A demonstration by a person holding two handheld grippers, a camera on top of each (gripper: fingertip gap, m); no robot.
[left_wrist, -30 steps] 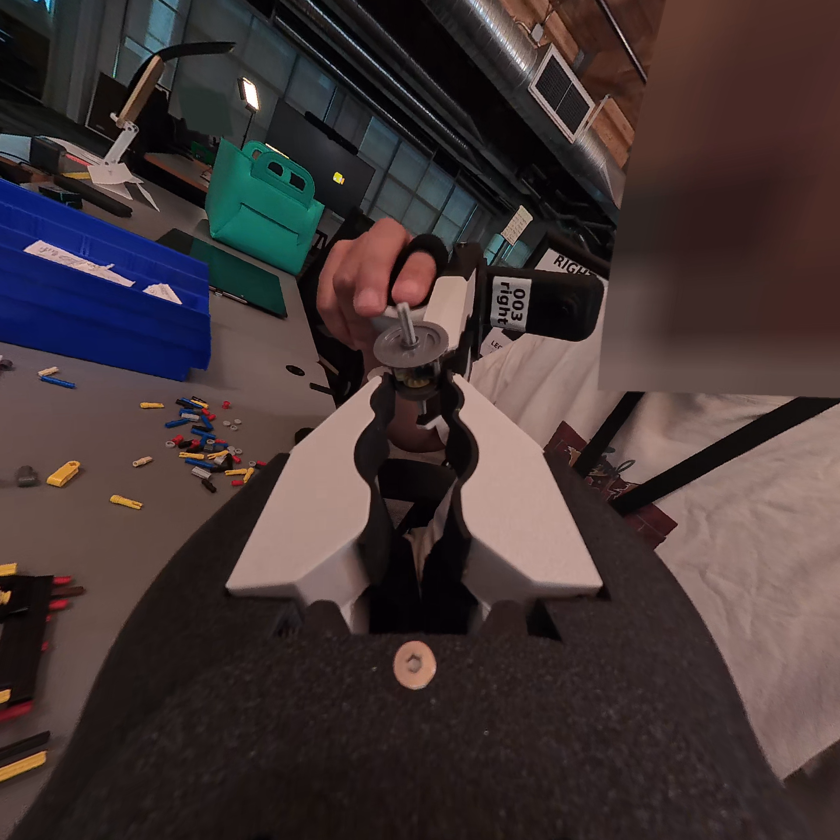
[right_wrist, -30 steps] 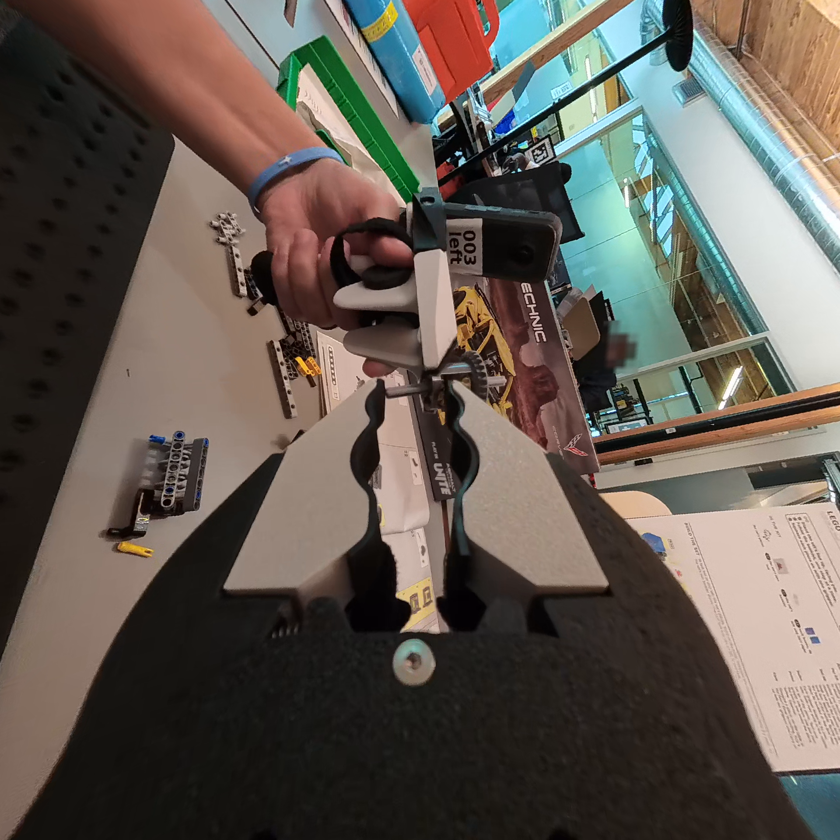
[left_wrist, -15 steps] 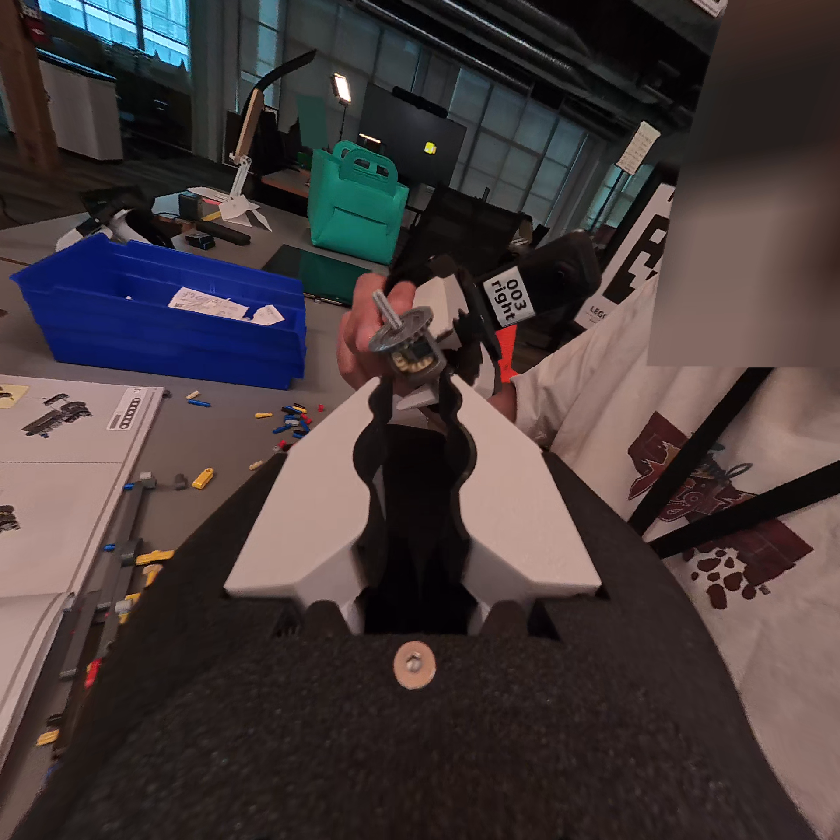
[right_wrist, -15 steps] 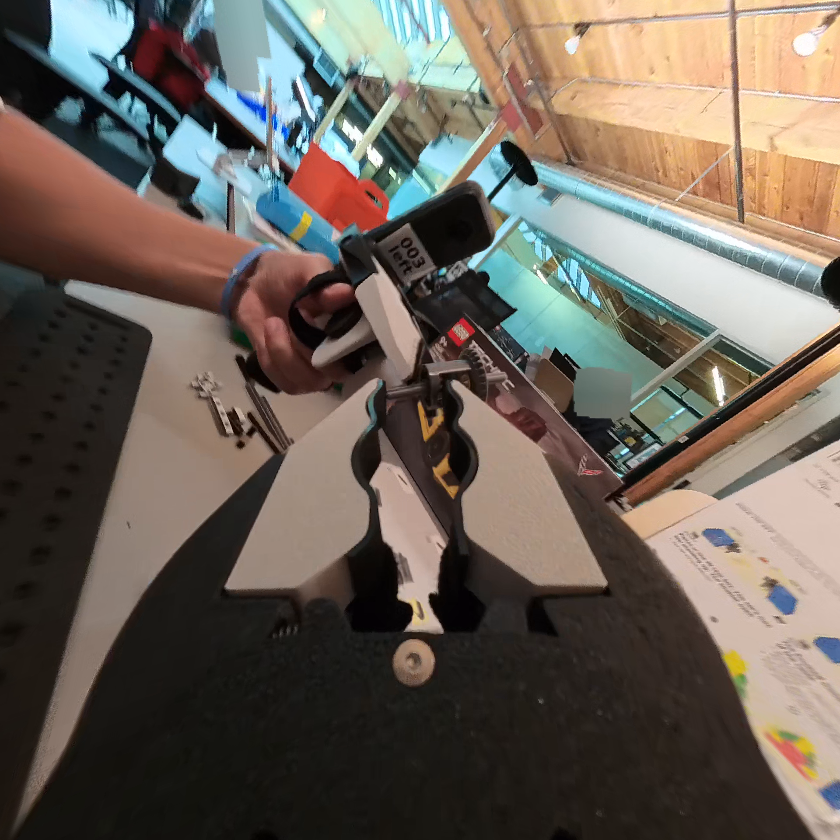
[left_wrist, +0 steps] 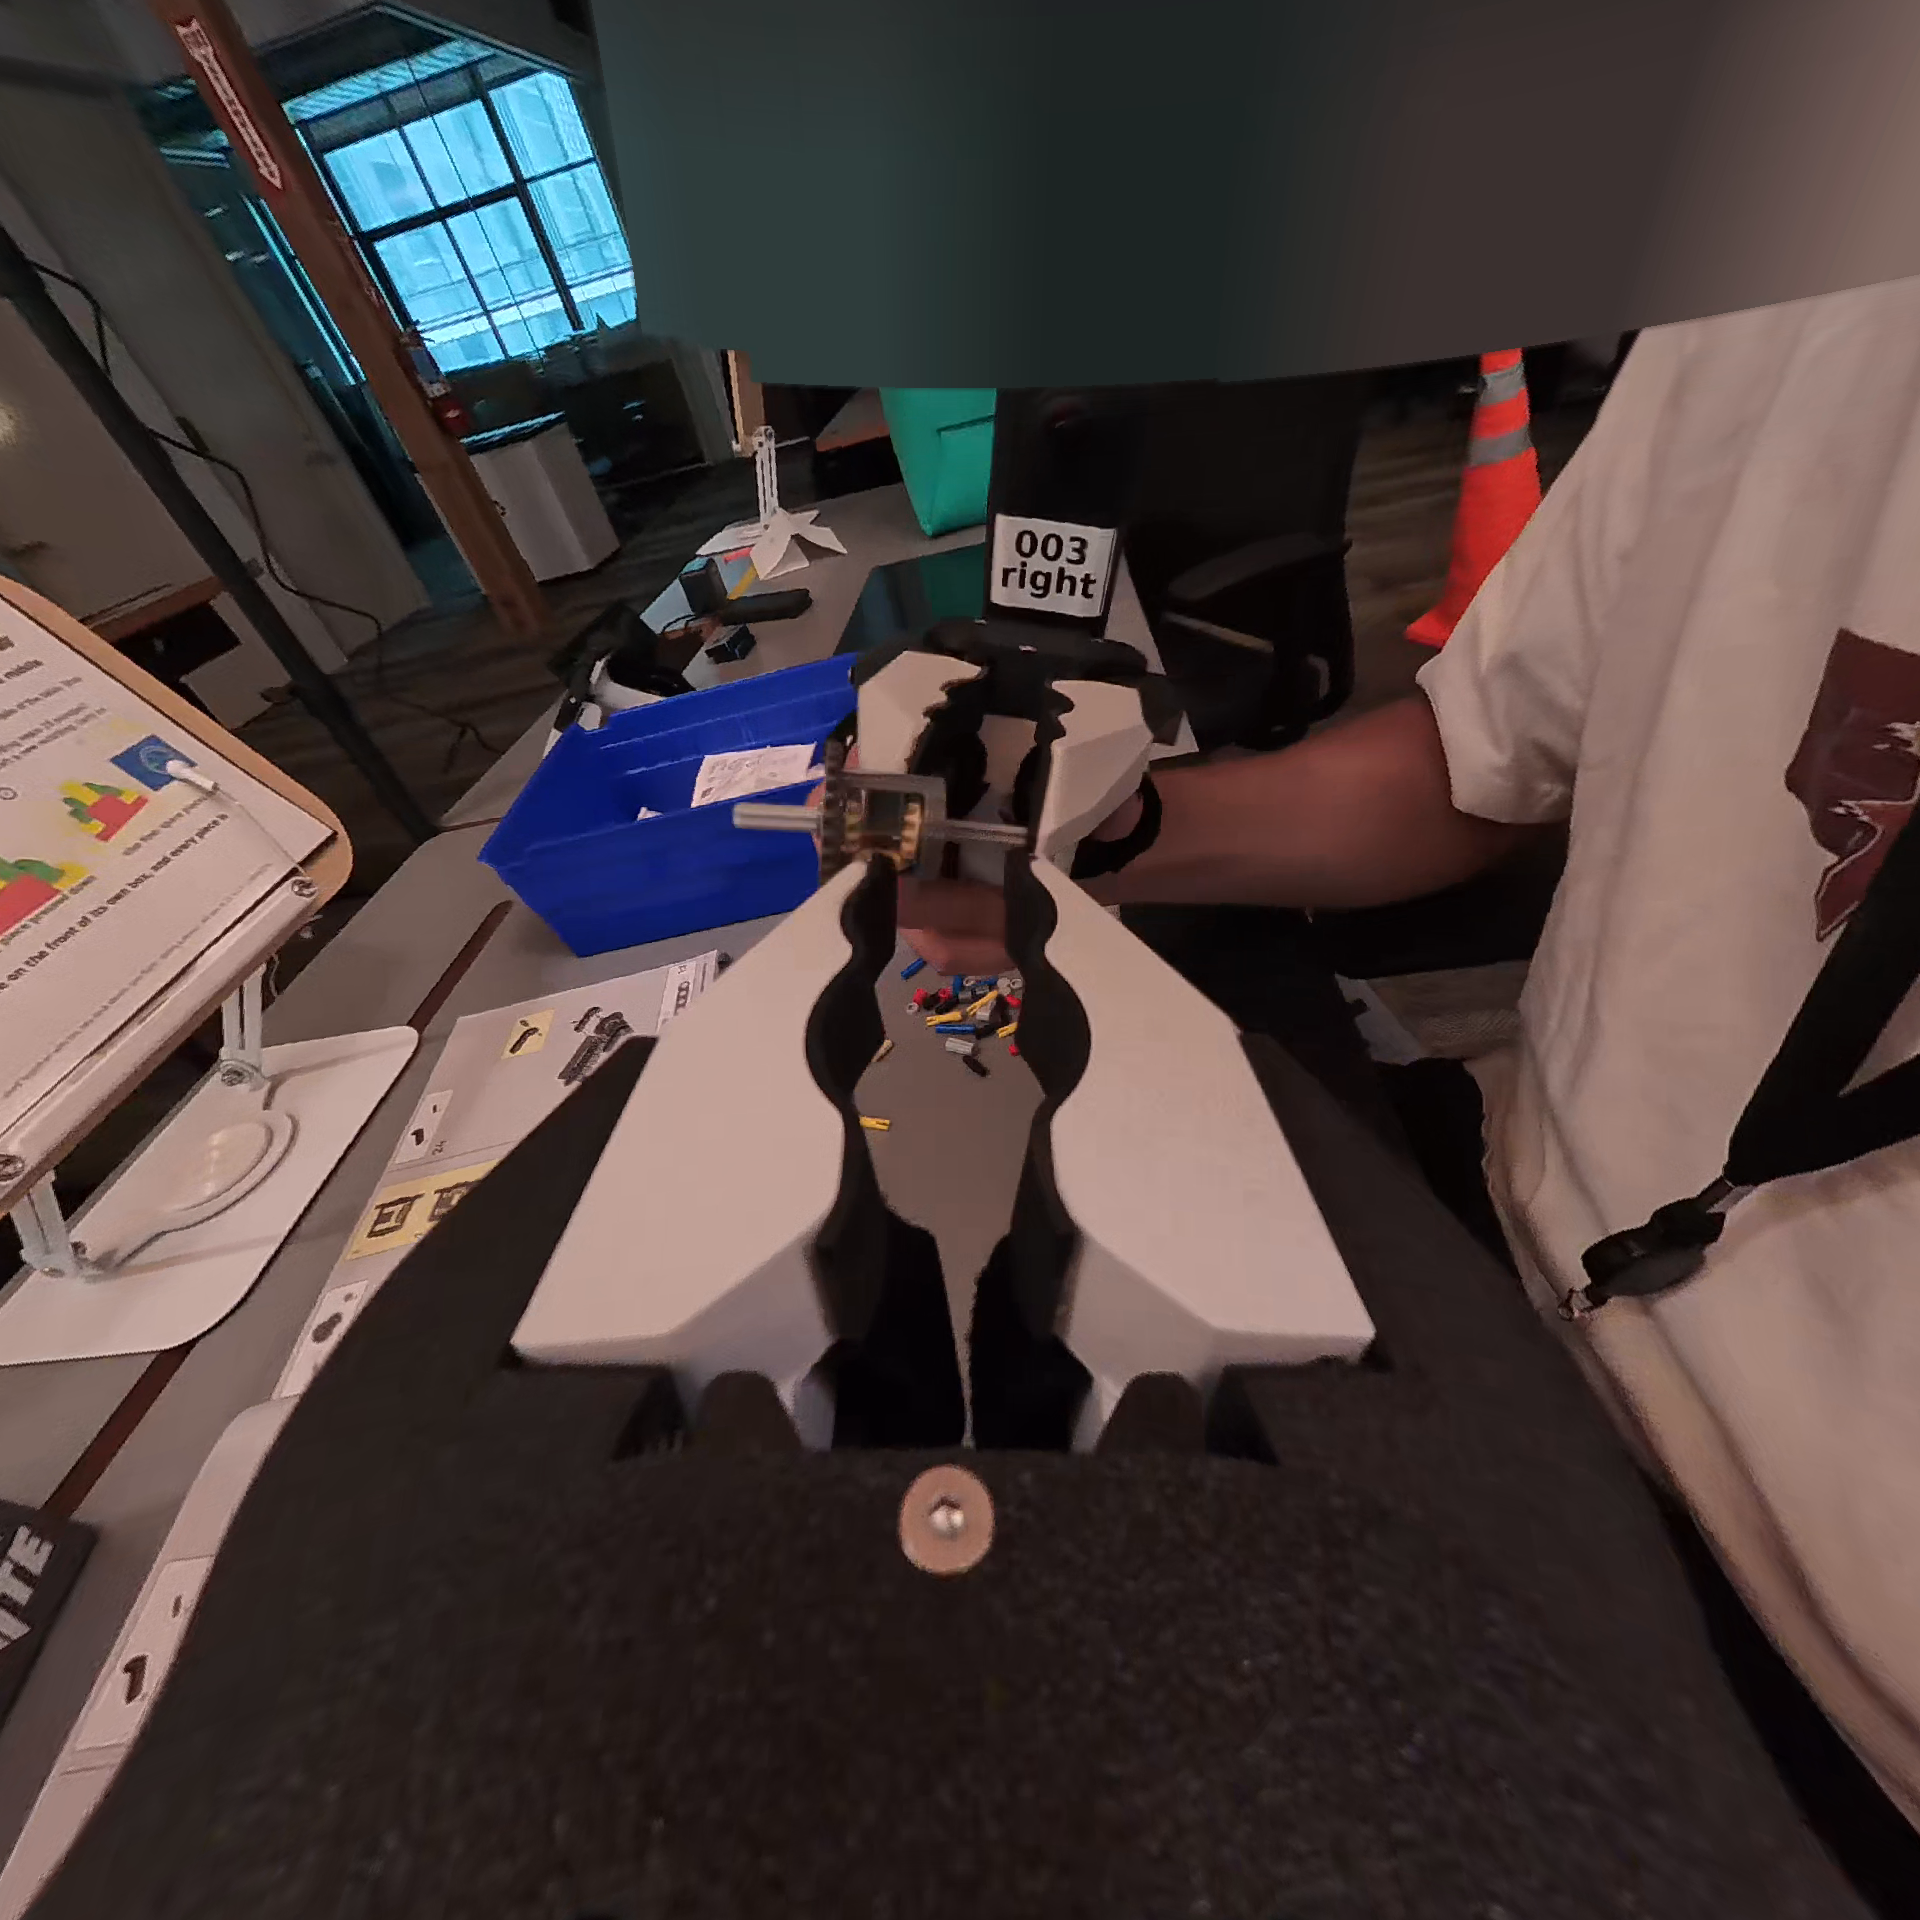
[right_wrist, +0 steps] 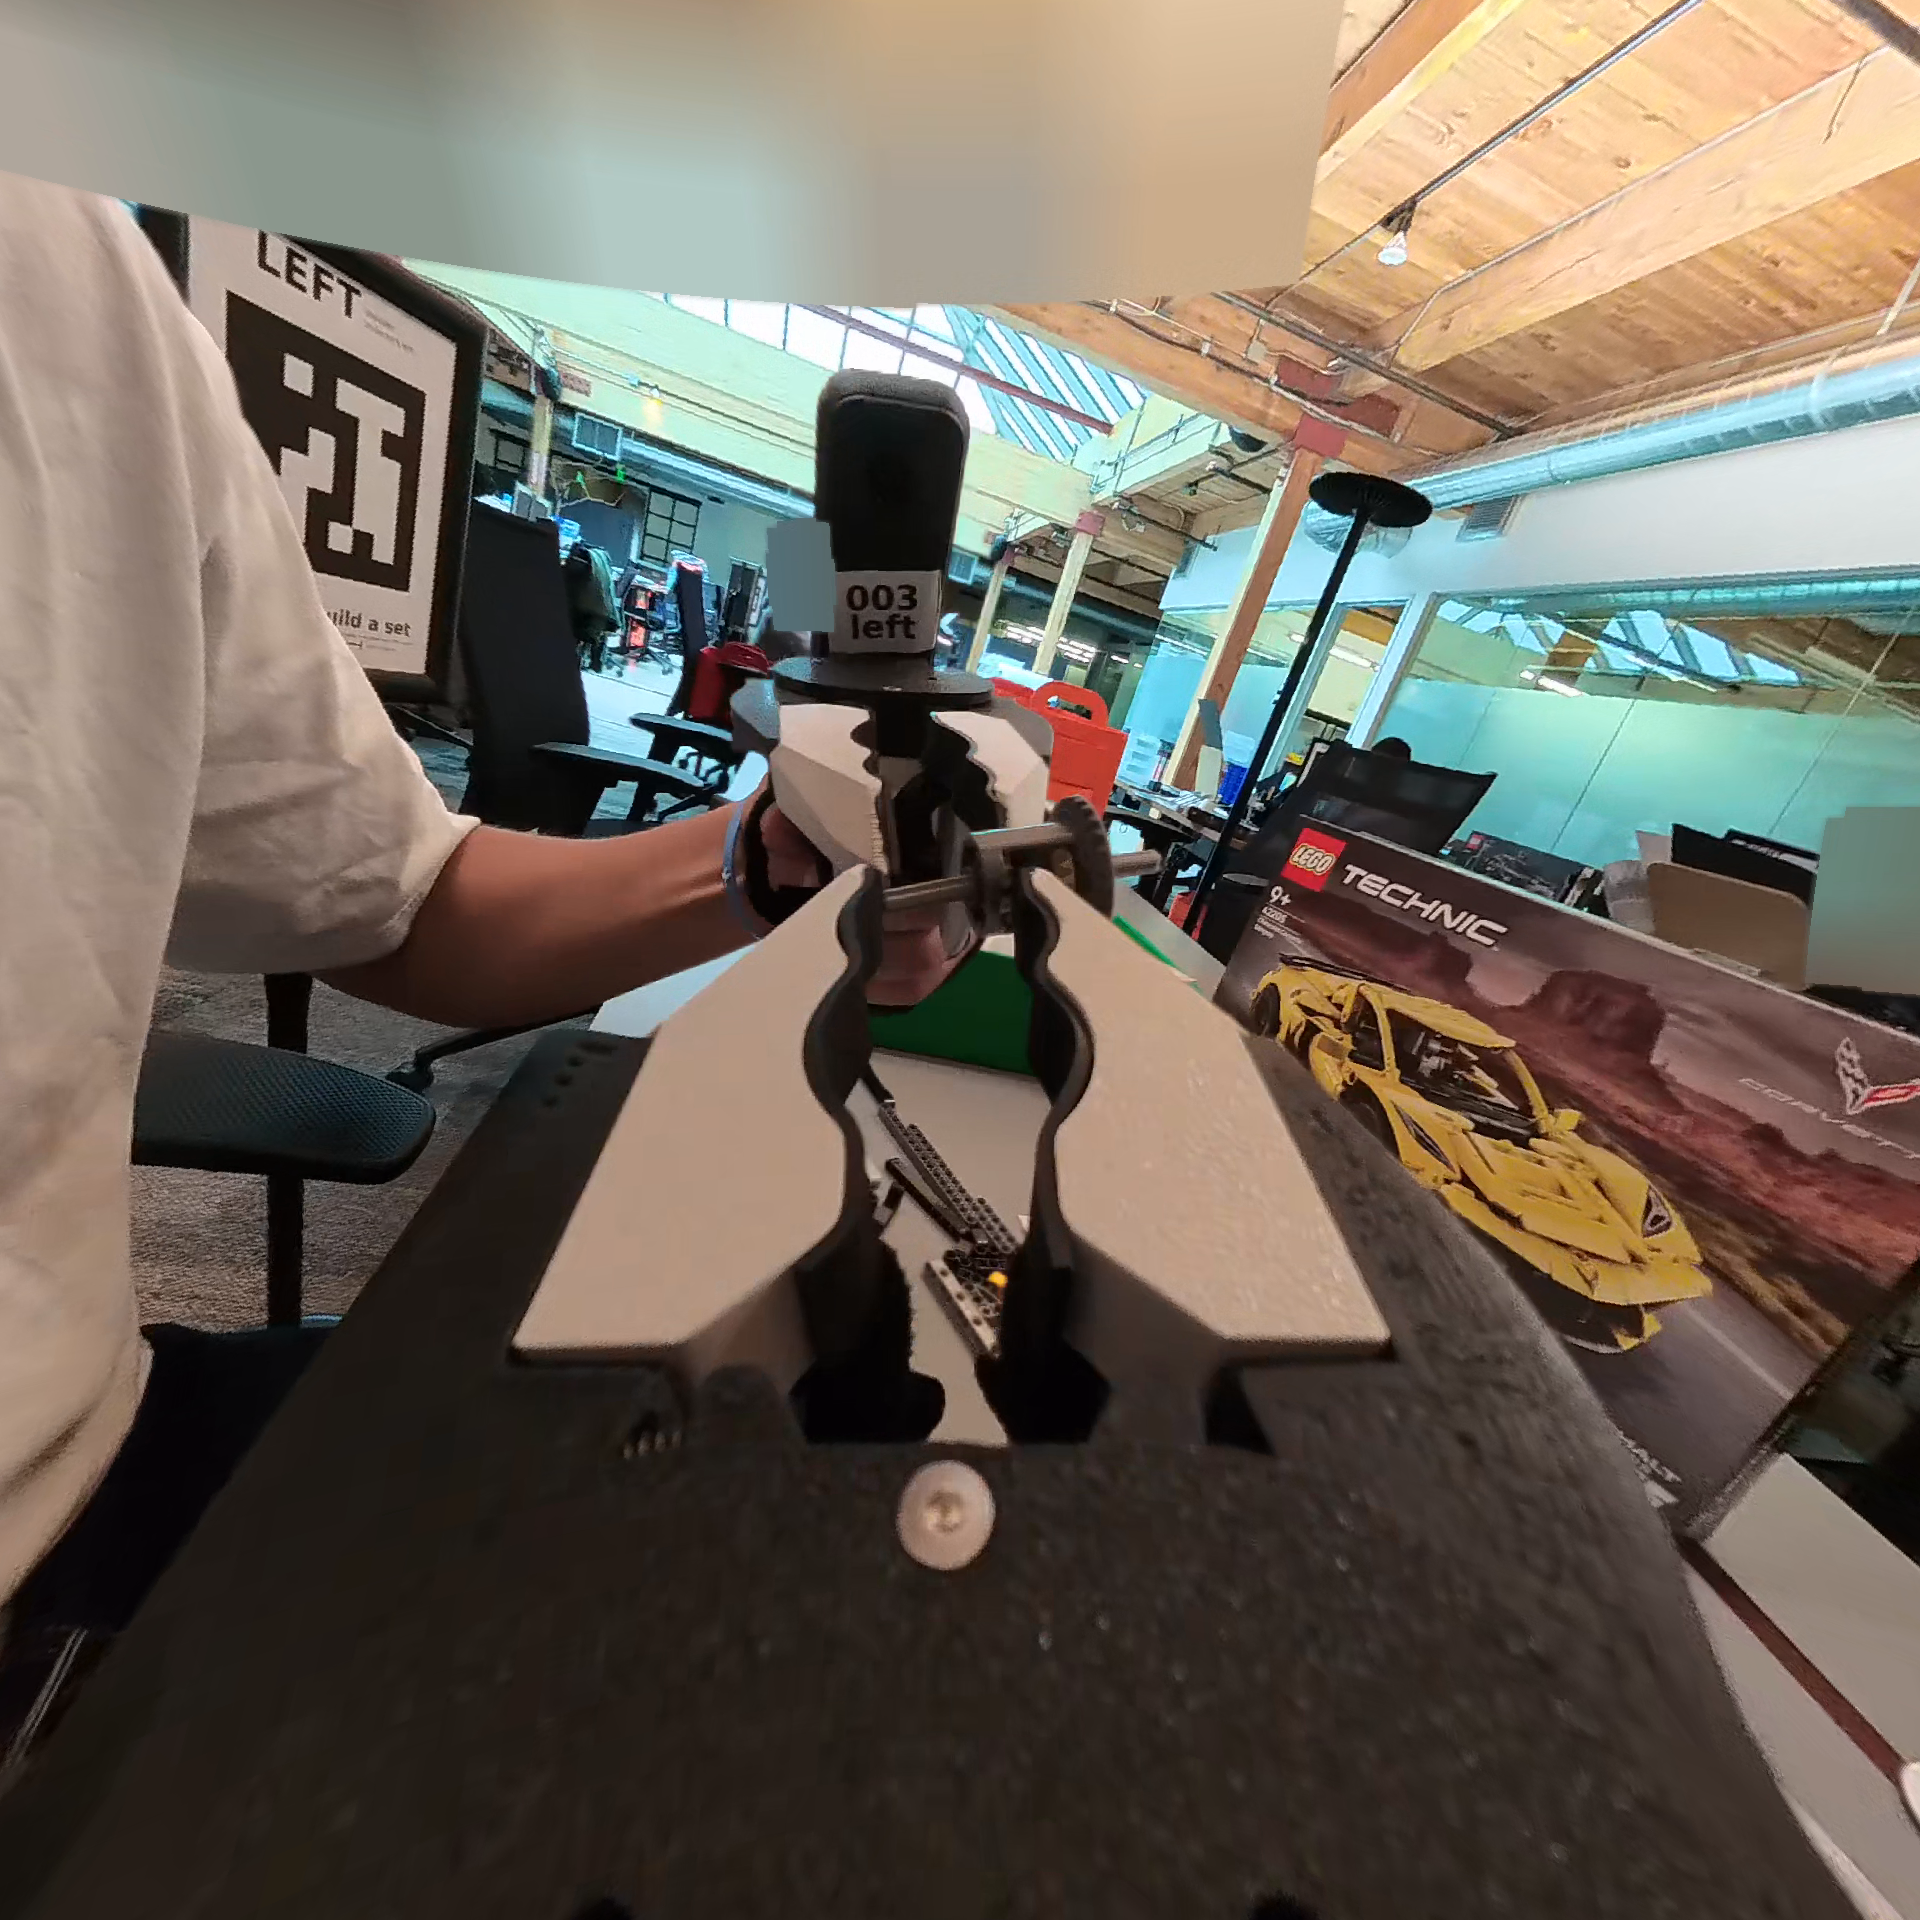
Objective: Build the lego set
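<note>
The gear-and-axle assembly (left_wrist: 883, 826) is held in mid-air above the table (left_wrist: 940, 1132), between the two facing sets of tongs. Left tongs (left_wrist: 940, 868) are narrowed onto it near the gear housing; right tongs (right_wrist: 940, 899) are narrowed around the grey axle (right_wrist: 920, 891), though whether that axle is truly clamped or only cradled cannot be told. For the step in hand, probably seating or sliding the axle: one side is best kept as the fixed clamp, the push applied straight along the axle line, and twist avoided so the gear (right_wrist: 1086, 847) is not cocked. Loose pins and connectors (left_wrist: 961, 1023) are scattered on the table below, with a blue bin (left_wrist: 623, 831) behind and an instruction booklet (left_wrist: 540, 1049) to the side. The set's box (right_wrist: 1558, 1091) is stood on the table's far side; the room is an open workshop with timber ceiling and office chairs.
</note>
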